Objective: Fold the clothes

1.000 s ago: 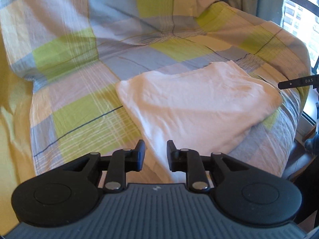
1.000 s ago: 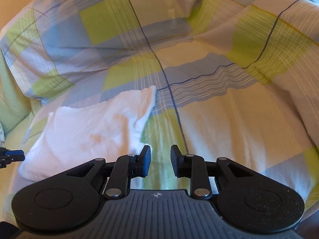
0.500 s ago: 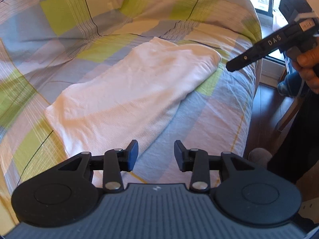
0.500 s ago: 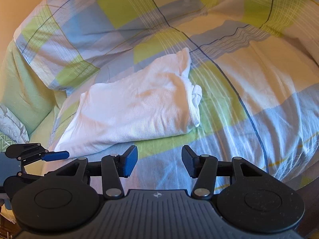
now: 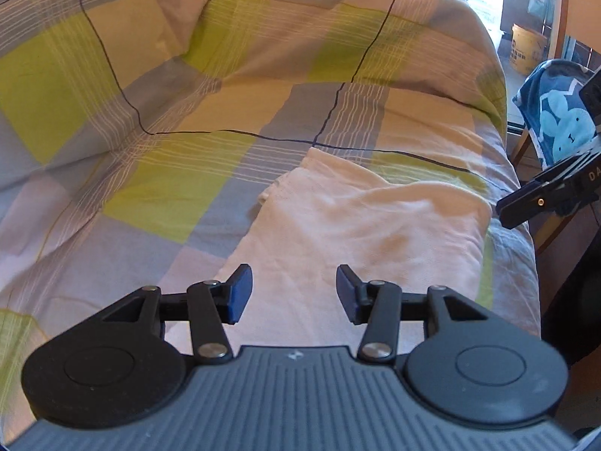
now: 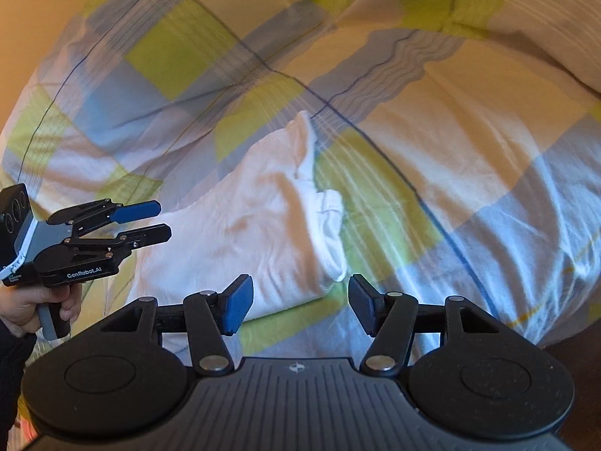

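Observation:
A folded white garment (image 5: 349, 240) (image 6: 259, 233) lies on a checked green, grey and cream bedspread (image 5: 169, 143) (image 6: 469, 158). My left gripper (image 5: 291, 293) hovers open over the garment's near end, with nothing between its fingers. In the right wrist view the left gripper (image 6: 157, 221) also shows at the garment's left side, held by a hand (image 6: 33, 308). My right gripper (image 6: 296, 308) stands open just before the garment's near folded corner, holding nothing. In the left wrist view the right gripper's fingers (image 5: 541, 203) reach in from the right, beside the garment's far corner.
The bed's edge drops off on the right of the left wrist view, where a chair draped with a blue patterned cloth (image 5: 556, 120) stands. A yellow bucket (image 5: 527, 49) sits by the bright window. The bedspread rises in folds at the back.
Both grippers have opened wider over the last second. Both views have swung round the garment, and the left gripper is now over its near end.

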